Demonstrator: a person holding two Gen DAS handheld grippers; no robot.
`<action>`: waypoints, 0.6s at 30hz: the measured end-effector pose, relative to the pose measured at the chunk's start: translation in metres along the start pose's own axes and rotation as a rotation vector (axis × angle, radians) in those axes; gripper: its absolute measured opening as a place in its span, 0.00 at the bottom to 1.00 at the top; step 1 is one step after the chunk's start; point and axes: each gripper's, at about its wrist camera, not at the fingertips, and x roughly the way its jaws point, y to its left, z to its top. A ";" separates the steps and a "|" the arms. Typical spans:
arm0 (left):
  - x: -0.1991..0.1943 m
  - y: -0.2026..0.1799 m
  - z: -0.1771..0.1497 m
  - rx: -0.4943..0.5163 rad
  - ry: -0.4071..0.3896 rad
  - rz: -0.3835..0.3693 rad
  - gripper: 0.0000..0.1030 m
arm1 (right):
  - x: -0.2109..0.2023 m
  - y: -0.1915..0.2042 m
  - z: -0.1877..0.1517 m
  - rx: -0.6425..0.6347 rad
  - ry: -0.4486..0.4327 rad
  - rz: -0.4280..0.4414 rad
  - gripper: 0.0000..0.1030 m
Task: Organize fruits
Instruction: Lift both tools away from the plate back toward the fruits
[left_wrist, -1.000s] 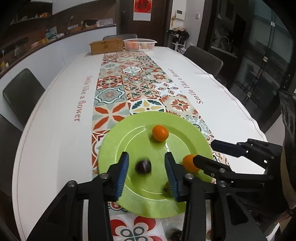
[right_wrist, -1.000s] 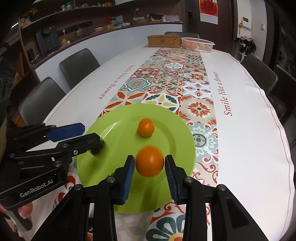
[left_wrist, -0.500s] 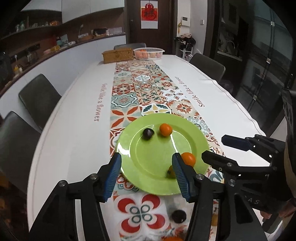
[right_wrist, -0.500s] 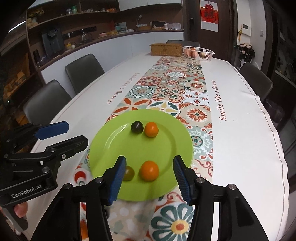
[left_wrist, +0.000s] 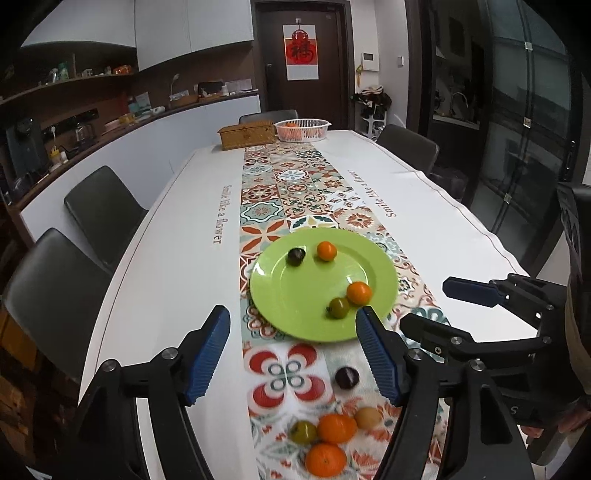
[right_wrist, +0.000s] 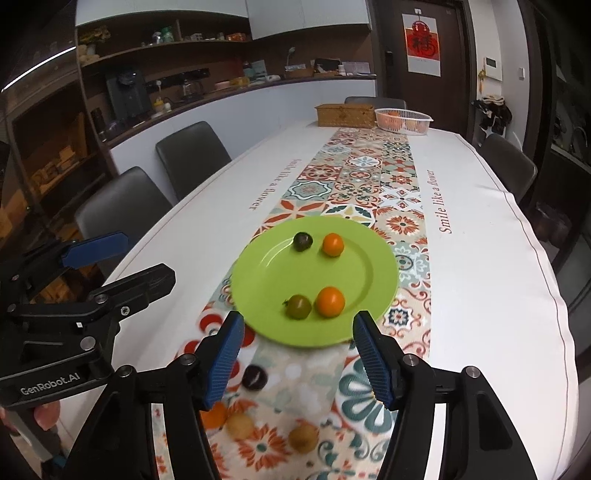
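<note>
A green plate (left_wrist: 306, 295) (right_wrist: 273, 273) lies on the patterned runner and holds a dark fruit (left_wrist: 296, 256), two orange fruits (left_wrist: 326, 250) (left_wrist: 359, 292) and a green one (left_wrist: 339, 307). Nearer to me, loose on the runner, lie a dark fruit (left_wrist: 346, 377), two orange fruits (left_wrist: 336, 428), a green one (left_wrist: 303, 432) and a tan one (left_wrist: 367, 417). My left gripper (left_wrist: 292, 325) hovers short of the plate's near rim, its jaws opening with nothing between them. My right gripper (right_wrist: 298, 328) hangs beside it, jaws also opening and empty.
A white basket of fruit (left_wrist: 303, 129) and a woven box (left_wrist: 246, 134) stand at the table's far end. Dark chairs (left_wrist: 103, 210) line both long sides. The white tablecloth's edge (right_wrist: 554, 295) drops off to the right.
Both grippers drew back and up from the plate while their jaws widened. The dark fruit and the orange one left the jaws and rest on the plate; more loose fruit shows near me.
</note>
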 end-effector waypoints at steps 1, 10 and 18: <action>-0.005 0.000 -0.003 -0.004 -0.002 -0.002 0.69 | -0.003 0.002 -0.003 0.001 -0.002 0.007 0.60; -0.042 -0.005 -0.033 -0.019 -0.042 0.052 0.76 | -0.027 0.010 -0.025 0.000 -0.038 0.009 0.60; -0.047 -0.008 -0.064 -0.079 -0.034 0.051 0.79 | -0.032 0.011 -0.053 0.002 -0.027 -0.024 0.60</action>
